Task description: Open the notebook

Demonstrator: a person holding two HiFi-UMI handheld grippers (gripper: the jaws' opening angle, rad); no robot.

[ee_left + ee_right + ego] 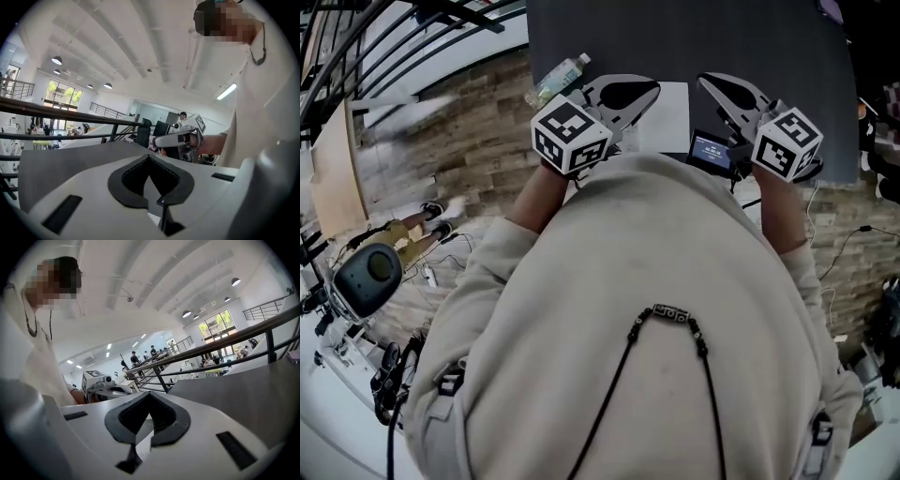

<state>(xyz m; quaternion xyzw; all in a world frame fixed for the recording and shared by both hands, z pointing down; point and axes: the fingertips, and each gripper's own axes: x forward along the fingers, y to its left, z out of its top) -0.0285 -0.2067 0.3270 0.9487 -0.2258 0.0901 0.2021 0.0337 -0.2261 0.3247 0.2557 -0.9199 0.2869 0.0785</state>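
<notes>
A white notebook [667, 120] lies shut on the dark grey table [694, 37], partly hidden behind my hands. My left gripper [649, 91] is raised above the table at the notebook's left edge, its jaws together with nothing between them. My right gripper [705, 81] hangs just right of the notebook, also shut and empty. In the left gripper view the jaws [149, 157] meet at the tip and point almost level across the room, with the right gripper [180, 138] beyond them. The right gripper view shows its shut jaws [149, 393] and the left gripper [101, 383] opposite.
A clear water bottle [555, 82] lies at the table's left edge. A small black device with a lit screen [711, 150] sits near the right gripper. A dark railing [211, 352] runs behind the table. Cables and gear lie on the floor at the left [367, 277].
</notes>
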